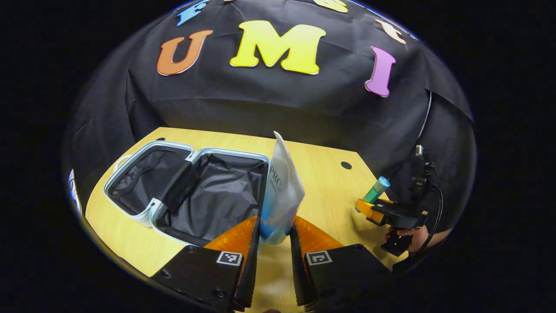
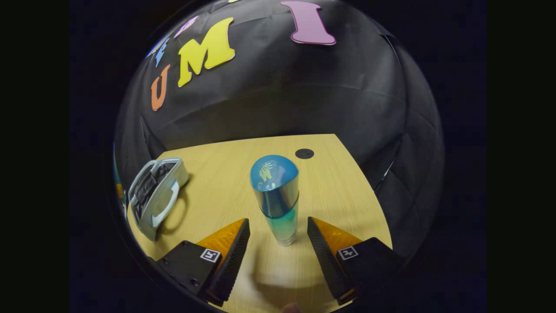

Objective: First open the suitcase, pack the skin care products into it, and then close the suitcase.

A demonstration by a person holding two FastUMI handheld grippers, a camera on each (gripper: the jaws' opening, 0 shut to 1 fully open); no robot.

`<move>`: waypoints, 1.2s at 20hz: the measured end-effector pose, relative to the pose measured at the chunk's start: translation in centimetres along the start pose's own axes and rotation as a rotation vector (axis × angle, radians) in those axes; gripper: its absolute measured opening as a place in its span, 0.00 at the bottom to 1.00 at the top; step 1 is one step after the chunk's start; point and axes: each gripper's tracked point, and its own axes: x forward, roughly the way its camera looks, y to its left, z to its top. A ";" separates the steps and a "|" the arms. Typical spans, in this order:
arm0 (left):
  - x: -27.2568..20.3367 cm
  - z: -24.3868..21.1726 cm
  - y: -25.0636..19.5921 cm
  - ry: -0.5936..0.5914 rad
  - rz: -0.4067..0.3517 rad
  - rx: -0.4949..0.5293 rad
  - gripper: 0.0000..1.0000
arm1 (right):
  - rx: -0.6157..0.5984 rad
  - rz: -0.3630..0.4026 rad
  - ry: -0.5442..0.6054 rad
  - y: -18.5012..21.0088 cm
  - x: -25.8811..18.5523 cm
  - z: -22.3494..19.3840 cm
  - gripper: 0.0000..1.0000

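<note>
Left tool point(image 1: 274, 234) clamps a white-blue tube point(image 1: 280, 191), held upright just beside the open suitcase point(image 1: 191, 191). Right tool point(image 2: 278, 237) is wide, fingers flanking a teal bottle point(image 2: 277, 200) upright on the tabletop point(image 2: 339, 191), not touching.

Readable only in part: dark letters "PRO" on the white tube point(image 1: 280, 191) clamped between the left gripper point(image 1: 273, 237) fingers; smaller print beneath too blurred. Square coded markers on both finger bases.

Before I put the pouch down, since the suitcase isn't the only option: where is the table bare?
Bare wood lies between the open suitcase and the blue-capped bottle, out to the round hole. Crowded: the table's left end, taken by the suitcase.
</note>
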 end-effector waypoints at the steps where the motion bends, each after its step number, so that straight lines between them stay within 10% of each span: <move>1: -0.2 0.5 1.1 -0.006 0.014 0.006 0.40 | 0.002 -0.005 0.016 -0.1 0.6 -0.4 0.68; 10: 1.3 2.6 9.0 0.049 -0.015 0.056 0.39 | -0.032 -0.060 0.070 -0.7 0.4 -0.5 0.32; 17: 7.1 -1.0 12.0 0.431 -0.214 0.083 0.39 | 0.040 0.063 0.077 3.6 -8.0 1.2 0.33; 24: 11.1 -5.0 16.1 0.788 -0.171 -0.029 0.37 | 0.219 0.109 0.066 5.7 -16.0 2.1 0.33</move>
